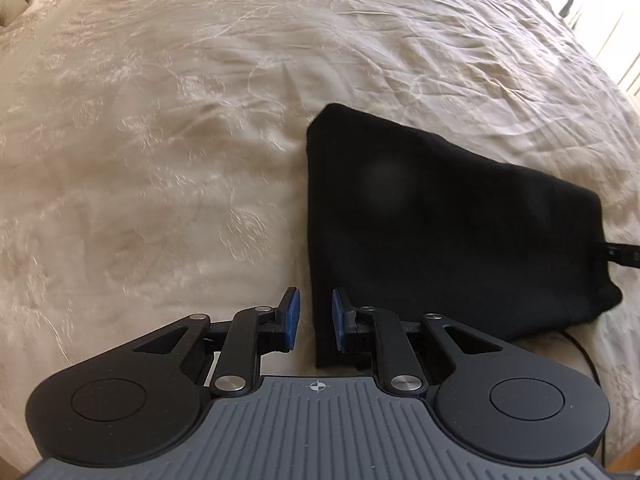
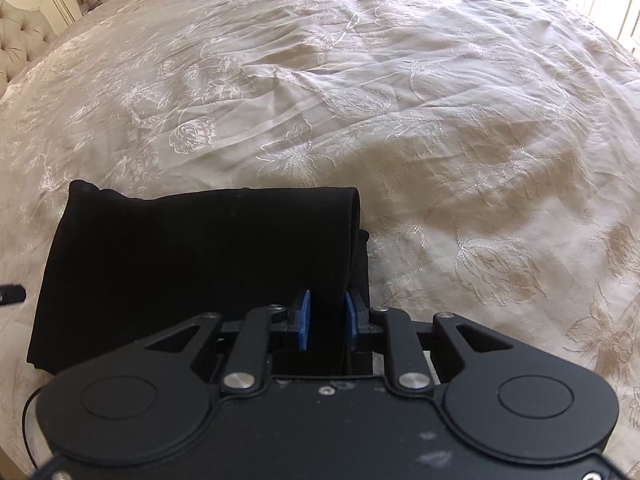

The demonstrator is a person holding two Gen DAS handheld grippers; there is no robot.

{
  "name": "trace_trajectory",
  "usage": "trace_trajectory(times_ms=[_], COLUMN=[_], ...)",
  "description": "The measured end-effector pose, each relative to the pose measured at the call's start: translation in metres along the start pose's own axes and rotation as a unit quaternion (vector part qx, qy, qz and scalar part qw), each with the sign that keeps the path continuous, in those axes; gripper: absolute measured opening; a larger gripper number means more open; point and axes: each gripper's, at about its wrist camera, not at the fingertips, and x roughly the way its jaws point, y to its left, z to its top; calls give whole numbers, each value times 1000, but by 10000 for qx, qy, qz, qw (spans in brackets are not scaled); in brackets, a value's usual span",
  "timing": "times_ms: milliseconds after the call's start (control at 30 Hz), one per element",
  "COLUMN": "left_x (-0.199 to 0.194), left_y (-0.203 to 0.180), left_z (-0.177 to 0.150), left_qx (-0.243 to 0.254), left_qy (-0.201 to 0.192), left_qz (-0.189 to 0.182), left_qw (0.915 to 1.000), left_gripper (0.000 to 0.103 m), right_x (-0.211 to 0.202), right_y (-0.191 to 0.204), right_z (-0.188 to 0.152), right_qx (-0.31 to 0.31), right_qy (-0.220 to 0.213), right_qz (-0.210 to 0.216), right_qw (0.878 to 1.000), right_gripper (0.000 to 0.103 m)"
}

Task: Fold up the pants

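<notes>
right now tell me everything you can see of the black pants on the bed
The black pants are folded into a compact, roughly rectangular bundle of soft, matte fabric with no visible pattern. They lie flat on the cream embroidered bedspread. In the right wrist view the stacked layers show along the bundle's right edge, where the fold rounds over. The right gripper sits over that edge with its jaws slightly apart and cloth between them. The left gripper is at the opposite edge, jaws apart, gripping nothing.
</notes>
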Motion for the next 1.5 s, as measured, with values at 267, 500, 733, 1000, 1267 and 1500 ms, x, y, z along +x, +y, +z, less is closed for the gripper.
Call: trace_trajectory(times_ms=[267,500,733,1000,1267,1500], left_x=[-20,-8,0,9,15,12], left_y=[-44,-55,-33,-34,-10,-1], left_z=[-26,-53,-50,-47,-49,-51], left_qx=[825,881,27,-116,-813,-707], left_qy=[-571,-435,-180,-327,-287,-151], left_qz=[-162,614,709,716,1147,1090], left_qw=[9948,9933,9973,9968,9896,9914], left_gripper=[17,17,24,24,32,41], right_x=[3,3,3,2,4,5], right_y=[1,0,-2,-2,-1,1], right_z=[-3,-3,-3,-3,-3,-5], right_qx=[-129,-140,-131,-160,-181,-186], right_qy=[-52,-60,-58,-51,-52,-52], right_qz=[-26,4,68,93,54,21], right_qw=[9999,9999,9999,9998,9998,9998], right_gripper=[21,21,21,21,22,22])
